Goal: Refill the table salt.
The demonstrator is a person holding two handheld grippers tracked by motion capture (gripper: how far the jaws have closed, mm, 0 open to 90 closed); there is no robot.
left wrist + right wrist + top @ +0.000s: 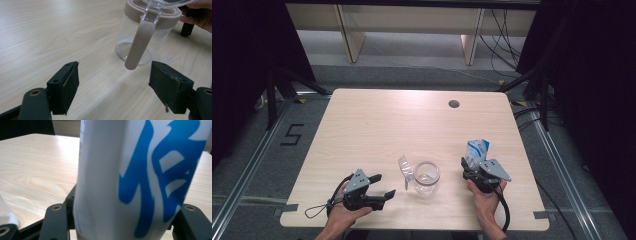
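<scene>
The left hand-held gripper [113, 85] stands wide open just before a clear jar [140, 32] on the table [50, 32].

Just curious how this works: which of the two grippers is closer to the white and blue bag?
The right. The right gripper has the bag standing between its jaws. The left gripper sits open on the far side of the glass jar, well away from the bag.

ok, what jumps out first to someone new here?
A white-and-blue bag stands between the jaws of the right claw at the table's right side. At the middle front is a clear jar with its lid flipped open, and the left claw gapes open beside it.
</scene>
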